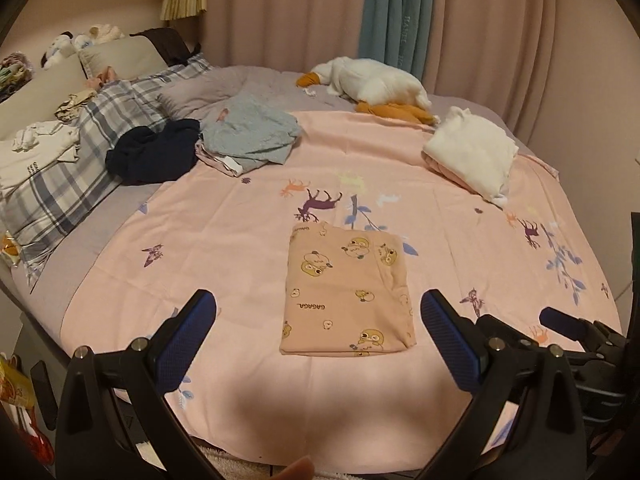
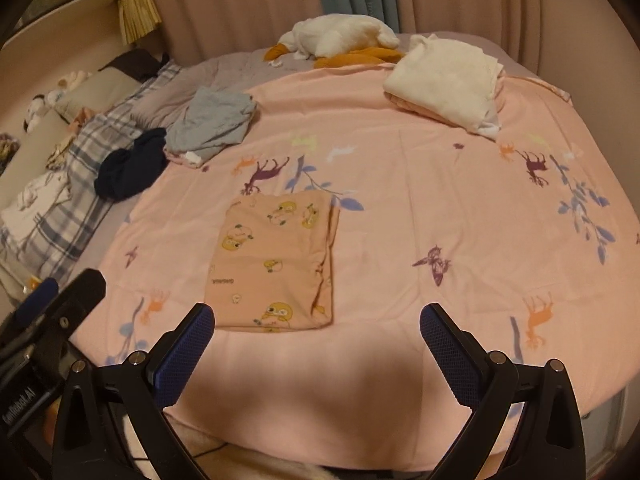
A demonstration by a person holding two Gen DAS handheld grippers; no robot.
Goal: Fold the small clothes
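Grippers nearest: left gripper (image 1: 318, 312) jaws spread wide, empty, above near edge of pink sheet (image 1: 224, 248); right gripper (image 2: 316, 324) likewise spread wide, holding nothing. Folded peach garment (image 1: 348, 292) with duck print lies flat on sheet just beyond fingertips, touching neither gripper; rectangle, long axis running near-to-far, thicker fold along its right side. Farther left: navy garment (image 1: 154, 156), then grey-blue garment (image 1: 250, 134). Farther right: folded white pile (image 1: 470, 156). At back, white plush goose (image 1: 368, 80), before curtains (image 1: 280, 8).
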